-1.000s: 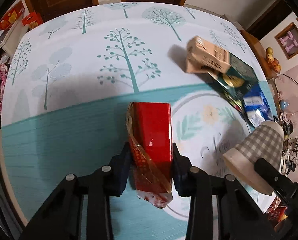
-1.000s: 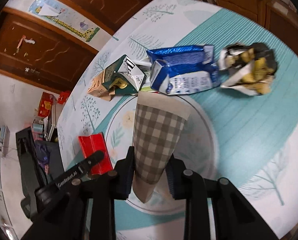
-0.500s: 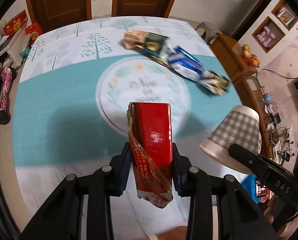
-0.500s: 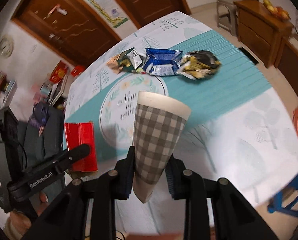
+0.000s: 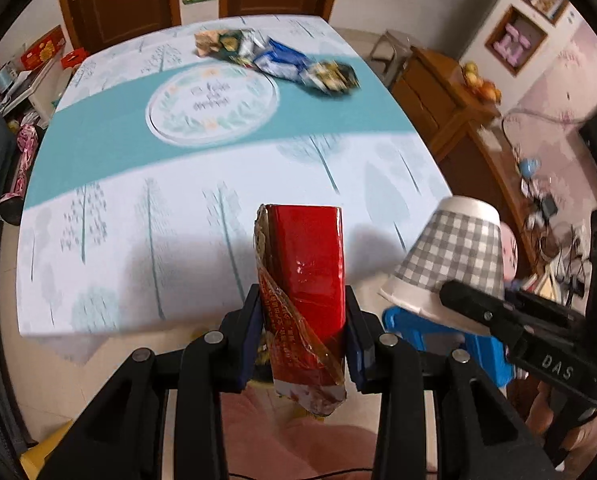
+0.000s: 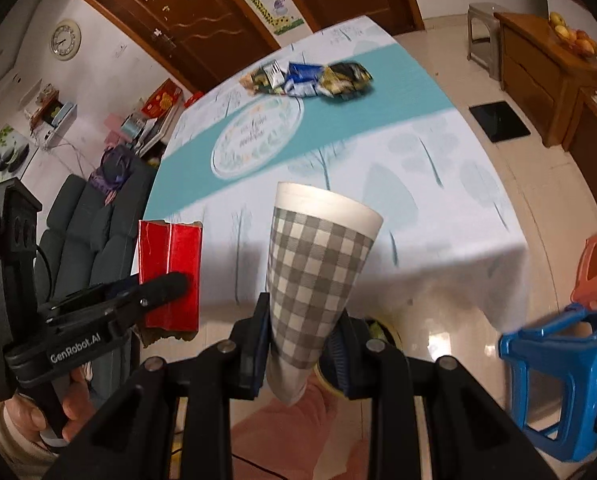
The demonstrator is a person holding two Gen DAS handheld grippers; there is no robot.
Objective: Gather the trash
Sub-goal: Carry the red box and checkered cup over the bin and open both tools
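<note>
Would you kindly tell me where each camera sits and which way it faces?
Left wrist: on the left gripper, looking down past its red carton to the table; right gripper at right.
Right wrist: on the right gripper, looking down past its checked cup; left gripper and hand at left.
Shared: table, wrappers, blue stool.

Bright daylight, motion blur, fisheye-warped dark edges

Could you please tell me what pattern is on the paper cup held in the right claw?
The paper cup has a grey-and-white check, clearest in the right wrist view.
</note>
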